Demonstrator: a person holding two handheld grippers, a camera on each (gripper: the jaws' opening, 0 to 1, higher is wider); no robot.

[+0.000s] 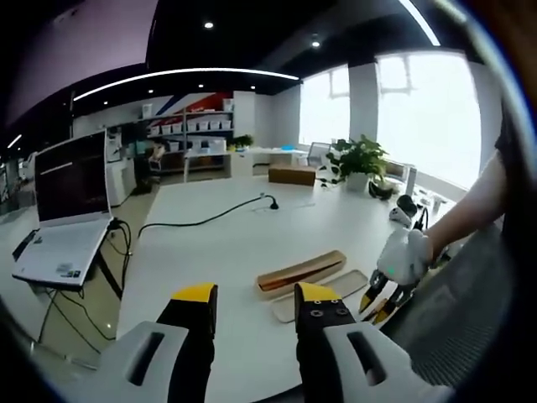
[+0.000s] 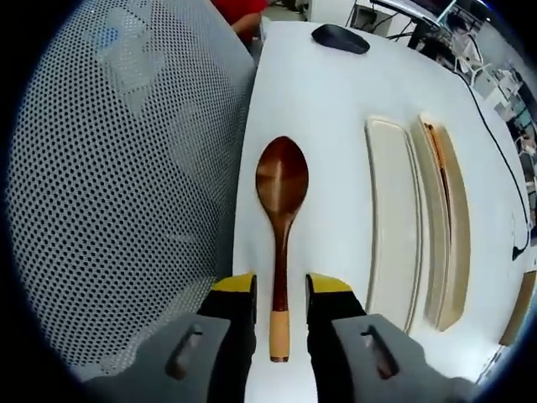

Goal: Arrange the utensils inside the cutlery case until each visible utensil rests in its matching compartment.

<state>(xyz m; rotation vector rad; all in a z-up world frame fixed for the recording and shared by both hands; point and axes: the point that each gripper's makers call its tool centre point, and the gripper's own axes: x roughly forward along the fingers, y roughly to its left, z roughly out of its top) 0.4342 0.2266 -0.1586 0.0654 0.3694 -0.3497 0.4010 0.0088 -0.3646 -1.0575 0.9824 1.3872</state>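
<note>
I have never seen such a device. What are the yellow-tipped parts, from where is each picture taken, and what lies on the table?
A person holds one hand-held gripper in each hand; each carries a camera looking along its two yellow-tipped jaws. In the left gripper view, the left gripper hangs open over the white table, and the right gripper enters beside it. The right gripper view looks down on a wooden spoon; the right gripper's jaws stand on either side of its handle, open. Beside it lie the cutlery case and its lid. A laptop stands further away.

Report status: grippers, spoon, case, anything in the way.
Right gripper open, jaws straddling wooden spoon handle. Left gripper open, empty. Cutlery case beside spoon. No obstruction.
</note>
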